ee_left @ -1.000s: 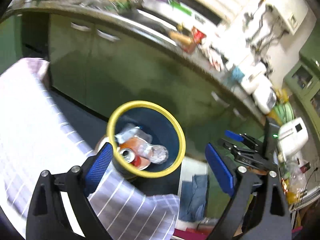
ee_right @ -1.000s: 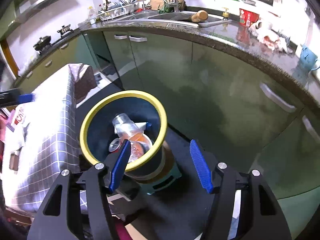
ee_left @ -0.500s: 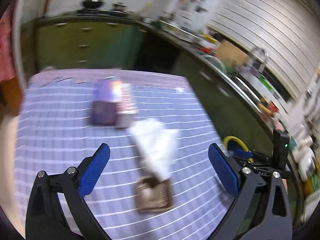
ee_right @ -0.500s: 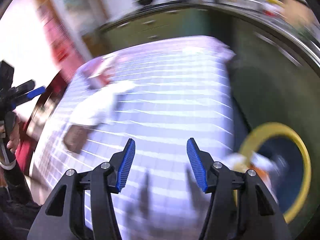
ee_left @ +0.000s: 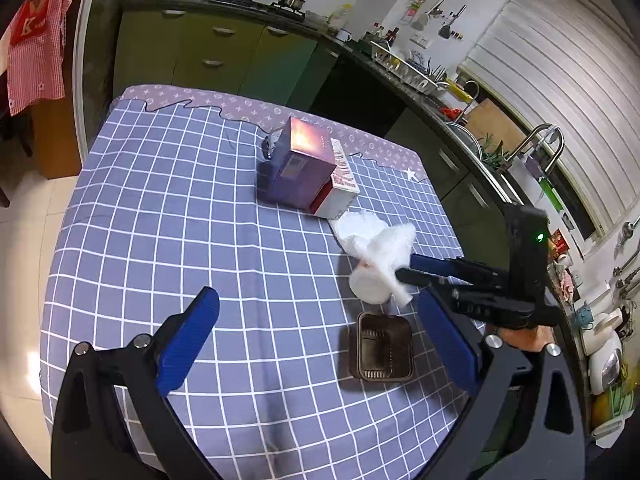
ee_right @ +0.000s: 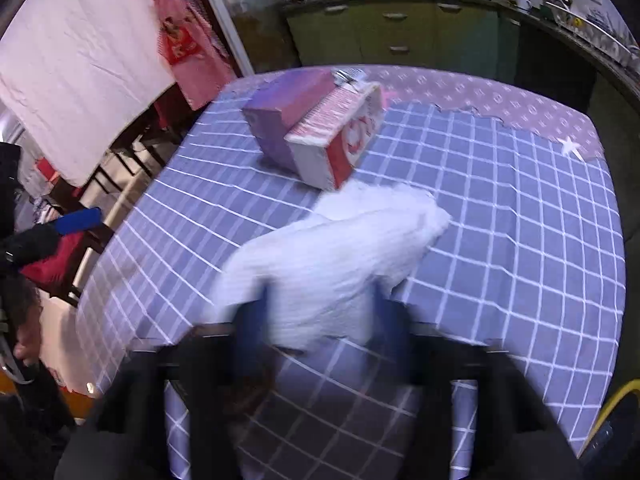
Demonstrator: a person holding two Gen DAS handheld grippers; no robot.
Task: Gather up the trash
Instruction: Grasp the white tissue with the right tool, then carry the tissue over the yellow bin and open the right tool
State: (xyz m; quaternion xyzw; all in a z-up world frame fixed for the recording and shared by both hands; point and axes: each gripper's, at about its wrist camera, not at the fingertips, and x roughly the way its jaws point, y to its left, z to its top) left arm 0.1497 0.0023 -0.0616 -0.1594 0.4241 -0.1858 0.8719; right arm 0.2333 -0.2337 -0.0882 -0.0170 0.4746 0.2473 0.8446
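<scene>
On the table's (ee_left: 160, 208) blue checked cloth, toward its right edge: one crumpled white tissue (ee_left: 376, 256), lying just short of a red-and-white carton (ee_left: 340, 188). The right gripper (ee_left: 404, 270) has just been closing and now stands shut on the near end of the tissue; in the left wrist view its blue-padded fingers pinch the paper from the right, while its own view is blurred at the jaws and shows only white paper bunched between them.

Near the far edge, middle: a purple box (ee_left: 300, 164), upright, touching the red-and-white carton that lies on its side against it.

Near the right front corner: a small dark brown plastic tray (ee_left: 380, 348), flat on the cloth, just beside the tissue and apart from the boxes.

Over the front of the table: the left gripper (ee_left: 320, 344), jaws spread wide, nothing between them, hanging above bare cloth left of the tray.

Beyond the table's right corner, low in the right wrist view: a yellow bin rim (ee_right: 616, 400), only a sliver in sight.
</scene>
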